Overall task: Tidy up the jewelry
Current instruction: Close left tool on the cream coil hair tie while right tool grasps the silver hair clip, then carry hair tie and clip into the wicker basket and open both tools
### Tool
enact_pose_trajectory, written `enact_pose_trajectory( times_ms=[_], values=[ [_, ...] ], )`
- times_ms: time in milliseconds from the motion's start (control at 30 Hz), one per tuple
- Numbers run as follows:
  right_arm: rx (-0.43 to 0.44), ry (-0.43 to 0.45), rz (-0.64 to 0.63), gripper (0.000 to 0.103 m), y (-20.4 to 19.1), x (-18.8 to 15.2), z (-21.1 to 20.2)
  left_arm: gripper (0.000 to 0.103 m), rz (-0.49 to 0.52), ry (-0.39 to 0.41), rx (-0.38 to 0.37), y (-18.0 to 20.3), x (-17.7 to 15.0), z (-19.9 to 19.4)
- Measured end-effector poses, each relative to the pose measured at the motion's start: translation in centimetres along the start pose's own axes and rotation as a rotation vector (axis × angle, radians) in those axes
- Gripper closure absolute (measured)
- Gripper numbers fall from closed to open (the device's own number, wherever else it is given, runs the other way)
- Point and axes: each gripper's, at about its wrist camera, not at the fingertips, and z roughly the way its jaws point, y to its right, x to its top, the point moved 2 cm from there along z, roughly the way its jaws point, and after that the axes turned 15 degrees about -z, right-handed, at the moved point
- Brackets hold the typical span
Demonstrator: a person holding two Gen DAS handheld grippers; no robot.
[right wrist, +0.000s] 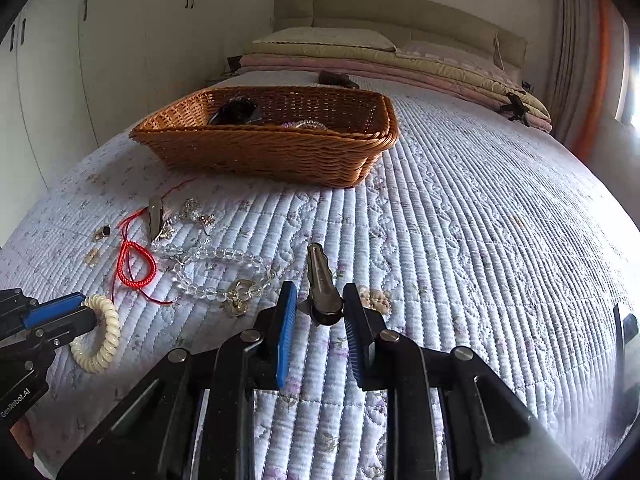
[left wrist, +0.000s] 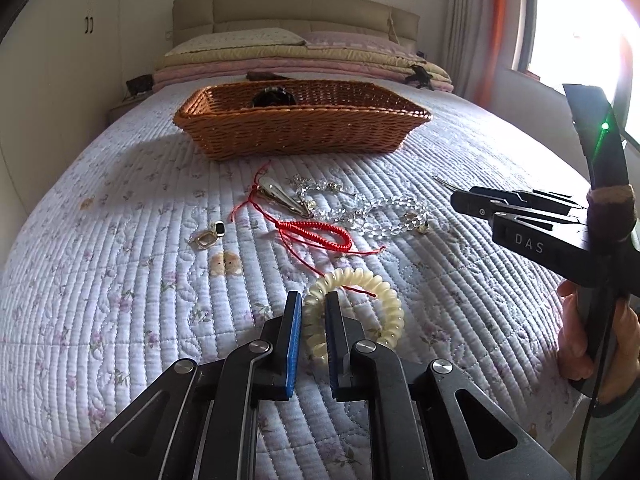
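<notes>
Pinching the cream spiral hair tie (left wrist: 360, 308) in the left gripper (left wrist: 313, 312) and a metal hair clip (right wrist: 322, 288) in the right gripper (right wrist: 318, 304), the person seems ready to carry both to the wicker basket (left wrist: 296, 132) in the upper frame.

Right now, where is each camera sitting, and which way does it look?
Left wrist: on the left gripper, looking up the bed at the basket; its jaws pinch the cream coil hair tie; a hand shows.
Right wrist: on the right gripper, same way; jaws around a metal hair clip.
Both share basket, red cord, clear beads.
</notes>
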Motion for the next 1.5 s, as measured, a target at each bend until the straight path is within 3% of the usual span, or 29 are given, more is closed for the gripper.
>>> enact_pose_trajectory(
  times_ms=[367,667,833,1000,1100,1233,1500],
  values=[
    [0.016,0.079,0.029,0.076,0.6,0.3,-1.9,0.092,-0.08,0.06,-0.105,-1.2,1.3,-2.2],
    [0.034,0.154,0.064,0.076,1.5,0.5,-3.9,0.092,-0.094,0.107,-0.12,-0.9,3.0,-3.6],
    [0.028,0.215,0.085,0.076,2.6,3.2,-5.9,0.092,-0.089,0.145,-0.103,-0.5,6.0,-4.2],
    [0.027,0.244,0.097,0.076,4.6,8.4,-5.9,0.092,-0.077,0.211,-0.063,0.2,12.0,-4.0],
    [0.041,0.229,0.114,0.076,5.6,11.6,-3.8,0.092,-0.089,0.243,-0.033,0.1,16.3,-2.6],
    [0.073,0.163,0.144,0.076,6.5,14.8,0.9,0.092,-0.123,0.222,0.007,-0.9,20.5,1.6],
    [0.097,0.003,0.164,0.076,5.9,16.4,9.8,0.092,-0.147,0.128,0.086,-3.1,21.2,9.5]
  ],
)
